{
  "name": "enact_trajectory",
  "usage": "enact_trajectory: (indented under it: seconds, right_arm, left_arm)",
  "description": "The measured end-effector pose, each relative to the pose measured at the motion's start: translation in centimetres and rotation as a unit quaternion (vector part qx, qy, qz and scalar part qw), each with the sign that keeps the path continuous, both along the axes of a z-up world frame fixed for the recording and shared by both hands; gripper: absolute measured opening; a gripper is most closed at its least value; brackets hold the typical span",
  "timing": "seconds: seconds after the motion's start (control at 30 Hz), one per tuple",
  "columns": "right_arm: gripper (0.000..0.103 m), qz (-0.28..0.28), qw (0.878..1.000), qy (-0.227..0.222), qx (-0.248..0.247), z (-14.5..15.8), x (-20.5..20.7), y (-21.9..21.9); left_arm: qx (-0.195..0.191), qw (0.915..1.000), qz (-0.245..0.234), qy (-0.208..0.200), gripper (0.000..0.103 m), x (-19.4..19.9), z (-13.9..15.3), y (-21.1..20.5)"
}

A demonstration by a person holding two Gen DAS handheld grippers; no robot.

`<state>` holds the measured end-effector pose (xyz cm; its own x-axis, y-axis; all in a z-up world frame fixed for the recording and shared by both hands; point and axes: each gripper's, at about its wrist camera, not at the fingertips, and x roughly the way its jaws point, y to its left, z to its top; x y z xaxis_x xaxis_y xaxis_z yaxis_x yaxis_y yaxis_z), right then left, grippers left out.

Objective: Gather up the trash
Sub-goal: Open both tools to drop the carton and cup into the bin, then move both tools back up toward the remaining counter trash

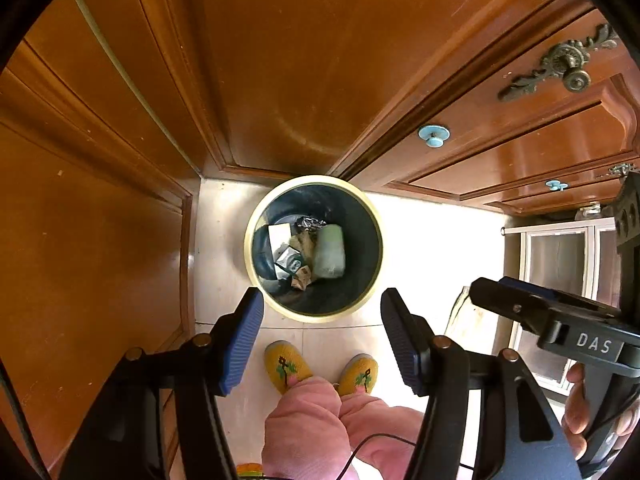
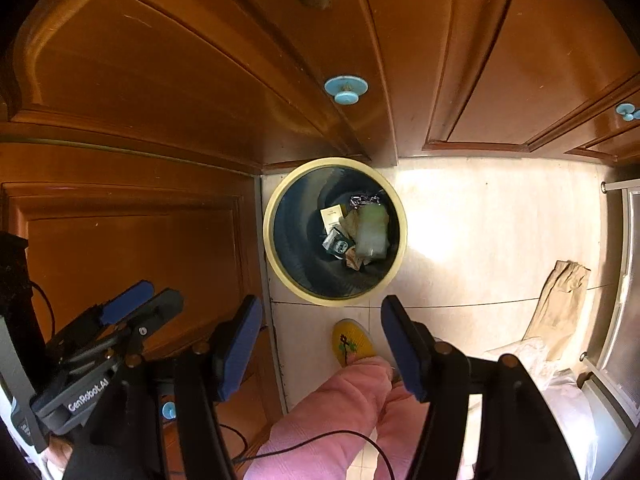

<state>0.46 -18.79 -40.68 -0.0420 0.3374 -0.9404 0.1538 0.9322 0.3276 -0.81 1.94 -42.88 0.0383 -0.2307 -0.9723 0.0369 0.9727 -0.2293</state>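
A round trash bin (image 1: 256, 216) with a cream rim and dark inside stands on the floor in the corner of the wooden cabinets; it also shows in the right wrist view (image 2: 276, 200). In it lie a pale green wrapped lump (image 1: 330, 252), a white paper (image 1: 279, 234), crumpled foil (image 1: 310, 223) and small packets. My left gripper (image 1: 322, 340) is open and empty, high above the bin's near rim. My right gripper (image 2: 320, 344) is open and empty, also above the bin. Each gripper shows in the other's view, the right (image 1: 532, 308) and the left (image 2: 132, 308).
Wooden cabinet doors (image 1: 280, 60) with blue knobs (image 1: 434, 136) surround the bin. The person's pink trousers (image 1: 320, 420) and yellow slippers (image 1: 286, 364) are under the grippers. A brown paper bag (image 2: 560, 300) and white plastic lie on the floor right, beside a white glass-fronted unit (image 1: 560, 264).
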Motion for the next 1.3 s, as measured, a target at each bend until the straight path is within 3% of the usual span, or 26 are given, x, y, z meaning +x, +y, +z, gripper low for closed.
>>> enact_trajectory:
  seconds: [0.17, 0.3, 0.6, 0.87, 1.07, 1.3]
  right_arm:
    - [0.062, -0.005, 1.0, -0.006, 0.007, 1.9, -0.4, -0.5]
    - [0.062, 0.007, 1.0, -0.023, 0.009, 4.4, -1.2, -0.5]
    - [0.062, 0.041, 0.997, -0.07, 0.011, 12.8, -2.1, -0.1]
    - [0.062, 0.06, 0.991, -0.122, 0.001, 20.8, -1.9, -0.3]
    - [0.062, 0.048, 0.986, -0.16, 0.001, 26.7, -1.7, -0.8]
    - [0.062, 0.024, 0.978, -0.209, 0.009, 32.7, -1.7, -1.2]
  left_arm:
    - [0.029, 0.9995, 0.002, -0.014, 0.059, -0.4, 2.8, 0.2]
    - [0.031, 0.9991, 0.011, -0.028, 0.059, -0.7, 5.9, 0.8]
    - [0.007, 0.9959, 0.064, -0.064, 0.059, -1.3, 14.8, 2.1]
    - [0.022, 0.9906, 0.07, -0.115, 0.059, -0.4, 22.9, 2.3]
    - [0.024, 0.9828, 0.067, -0.171, 0.059, 0.5, 30.2, 2.0]
    - [0.017, 0.9754, 0.074, -0.207, 0.059, 1.8, 36.6, 2.5]
